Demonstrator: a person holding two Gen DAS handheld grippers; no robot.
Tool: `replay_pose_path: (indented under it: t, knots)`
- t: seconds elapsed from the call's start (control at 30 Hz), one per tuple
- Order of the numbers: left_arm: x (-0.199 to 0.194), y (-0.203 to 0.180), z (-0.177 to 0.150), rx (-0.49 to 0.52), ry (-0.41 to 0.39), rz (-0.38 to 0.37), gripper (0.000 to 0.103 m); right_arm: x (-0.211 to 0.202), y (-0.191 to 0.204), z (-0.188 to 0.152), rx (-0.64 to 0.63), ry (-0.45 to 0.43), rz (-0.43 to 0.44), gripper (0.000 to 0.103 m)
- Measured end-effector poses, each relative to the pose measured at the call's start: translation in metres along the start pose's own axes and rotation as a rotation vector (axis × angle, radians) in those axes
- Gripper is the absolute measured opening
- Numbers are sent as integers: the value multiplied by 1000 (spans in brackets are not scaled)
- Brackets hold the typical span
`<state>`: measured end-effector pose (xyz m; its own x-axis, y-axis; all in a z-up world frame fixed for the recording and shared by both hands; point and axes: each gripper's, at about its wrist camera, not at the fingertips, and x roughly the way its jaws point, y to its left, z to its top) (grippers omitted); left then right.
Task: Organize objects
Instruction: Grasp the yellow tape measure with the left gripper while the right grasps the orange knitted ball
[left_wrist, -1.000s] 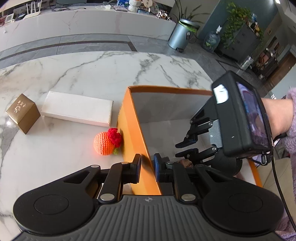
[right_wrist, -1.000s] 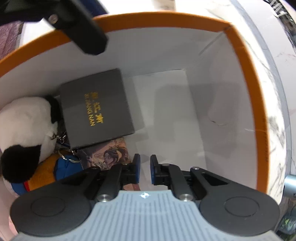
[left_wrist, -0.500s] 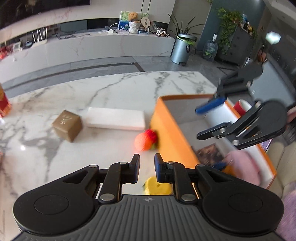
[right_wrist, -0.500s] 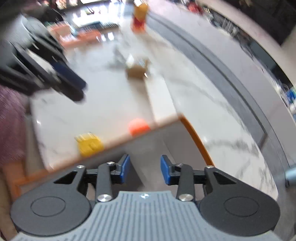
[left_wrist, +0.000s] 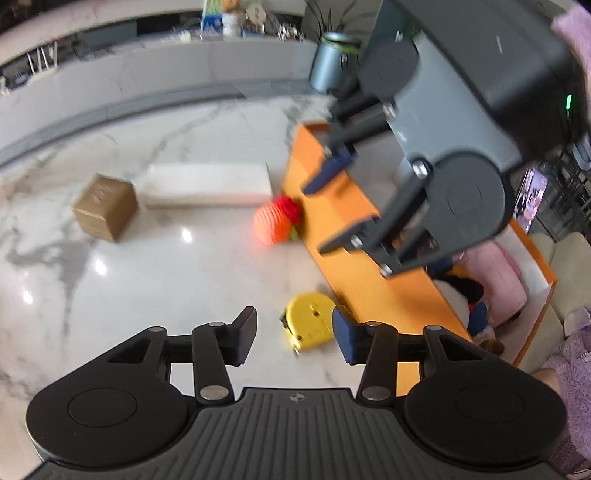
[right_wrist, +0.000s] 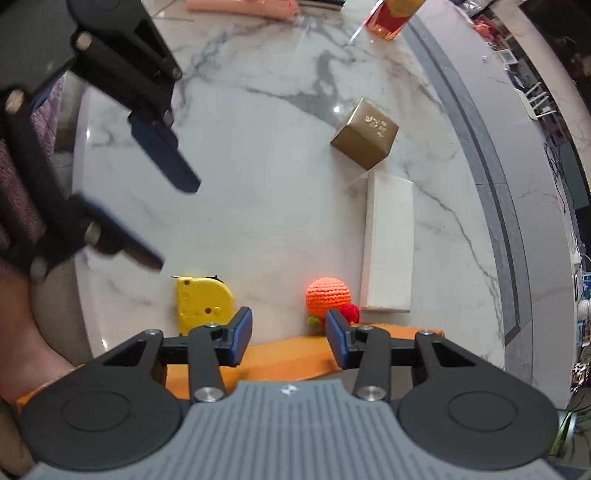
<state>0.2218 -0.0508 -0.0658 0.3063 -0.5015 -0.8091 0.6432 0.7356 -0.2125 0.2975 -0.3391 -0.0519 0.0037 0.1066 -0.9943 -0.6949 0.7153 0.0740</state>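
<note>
Your left gripper (left_wrist: 293, 334) hangs above the marble tabletop (left_wrist: 147, 280) with its jaws opening and nothing pressed between the pads; the yellow tape measure (left_wrist: 308, 325) lies flat on the tabletop below the gap, just beside the orange box (left_wrist: 354, 258). Your right gripper (right_wrist: 289, 336) stands partly open and empty above the near wall of that box.

The crocheted orange ball (right_wrist: 328, 297), with its red tuft, rests on the tabletop touching the outer wall of the orange box. The white rectangular box (right_wrist: 388, 243) lies flat just beyond the ball, and the small gold cube box (right_wrist: 365, 138) sits near its far end, apart from it.

Inside the orange box, the left wrist view shows a plush toy (left_wrist: 461, 295) and a pink item (left_wrist: 502, 273); blur prevents further identification. A red and gold container (right_wrist: 393, 16) stands at the far edge of the tabletop.
</note>
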Motion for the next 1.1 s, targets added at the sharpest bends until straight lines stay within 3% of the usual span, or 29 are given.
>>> replay_pose_path:
  t: [0.3,0.63,0.8,0.9,0.97,1.1]
  knots:
    - [59,7,-4,-114,93,-67,65,24,-23,-10,-89,52,36,46]
    - [81,-1,-10,-39,115,-70,73,37,-22,-20,-154,58,80,50]
    - [78,1,-13,-22,81,-59,63,45,-20,-14,-178,81,82,50]
    - [71,13,-15,-56,66,-77,50,53,-20,-7,-197,103,76,50]
    - [63,18,-15,-54,40,-32,39,59,-20,-3,-214,121,70,50]
    - [57,35,-16,-68,27,15,31,76,-22,7,-249,176,78,50]
